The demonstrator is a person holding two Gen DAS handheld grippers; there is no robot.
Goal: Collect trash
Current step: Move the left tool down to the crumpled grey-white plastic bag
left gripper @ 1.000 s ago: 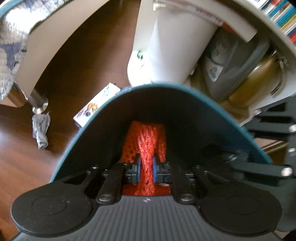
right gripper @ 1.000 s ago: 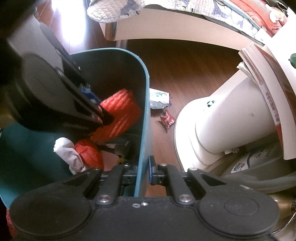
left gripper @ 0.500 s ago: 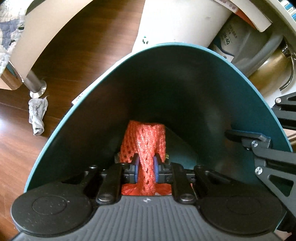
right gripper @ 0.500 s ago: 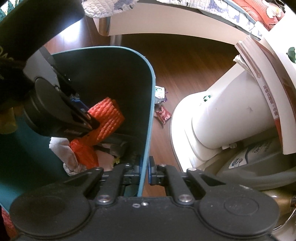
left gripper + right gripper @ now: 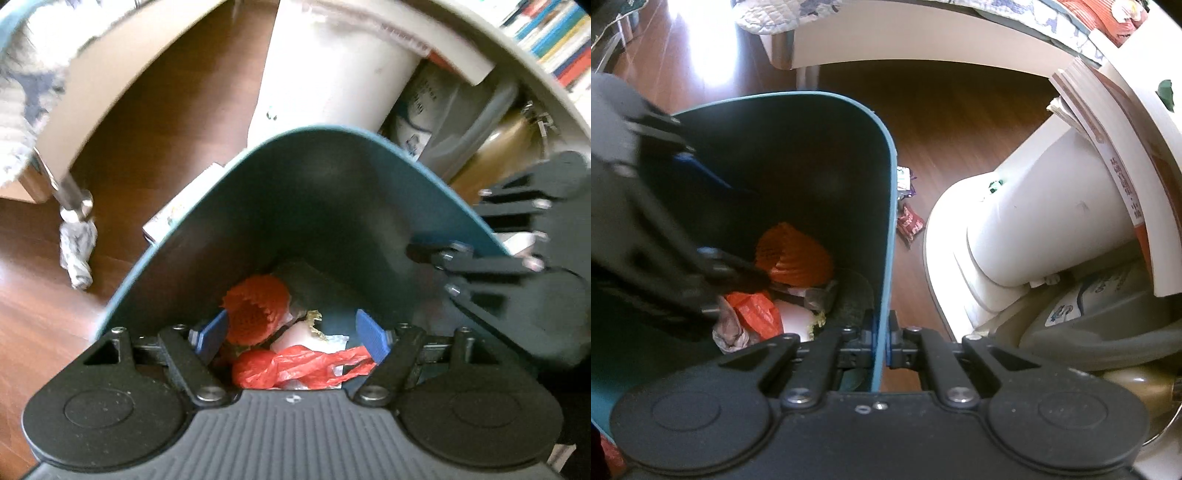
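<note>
Left tool point(image 5: 293, 338) hangs over the teal bin point(image 5: 332, 192), jaws opening, nothing between them; the red foam net point(image 5: 255, 314) lies inside on a red bag point(image 5: 295, 369). Right tool point(image 5: 882, 339) is clamped on the bin's rim. On the floor: crumpled paper point(image 5: 75, 254), a small box point(image 5: 173, 210), a red wrapper point(image 5: 910, 225), beside a white pedestal point(image 5: 1034, 221).

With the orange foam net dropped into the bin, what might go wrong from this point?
1. The right gripper holds the teal bin only by its thin wall; the bin may tilt or slip.
2. The left gripper, jaws opening, is inside the bin, close to the orange foam net and the red plastic bag; withdrawing may snag them.
3. A crumpled tissue and a red wrapper remain on the floor and may be missed.
</note>
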